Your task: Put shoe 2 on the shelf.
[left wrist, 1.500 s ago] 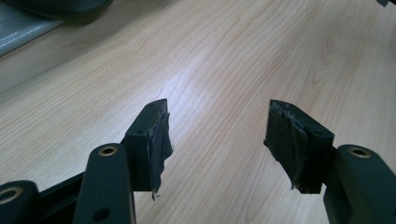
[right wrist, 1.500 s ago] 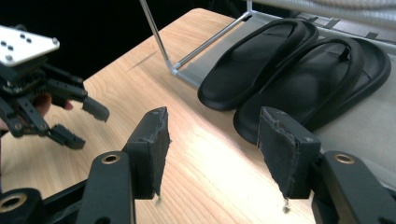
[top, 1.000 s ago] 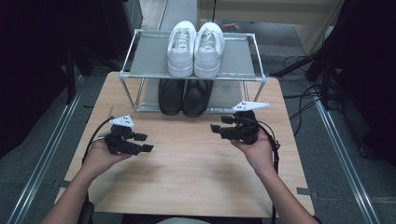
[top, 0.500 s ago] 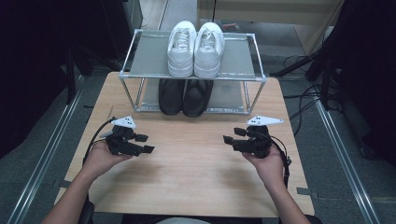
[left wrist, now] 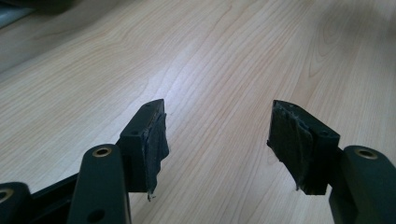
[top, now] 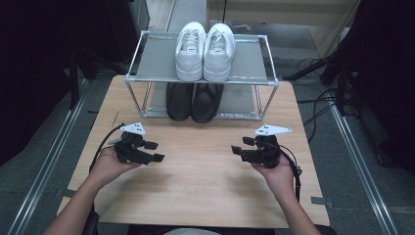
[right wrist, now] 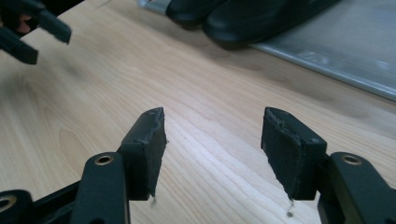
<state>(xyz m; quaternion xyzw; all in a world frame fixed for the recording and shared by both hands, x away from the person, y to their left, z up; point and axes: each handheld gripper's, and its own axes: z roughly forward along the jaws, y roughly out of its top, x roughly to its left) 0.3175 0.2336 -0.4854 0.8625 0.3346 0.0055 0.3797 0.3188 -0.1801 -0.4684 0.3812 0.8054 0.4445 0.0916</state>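
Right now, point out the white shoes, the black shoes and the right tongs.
white shoes (top: 204,51), high view, laces of the pair on the rack's top shelf.
black shoes (top: 193,100), high view, toes on the lower shelf.
right tongs (top: 240,150), high view, between its open tips.

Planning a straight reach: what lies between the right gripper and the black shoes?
Bare wooden table separates the right gripper from the black shoes, per the high view.
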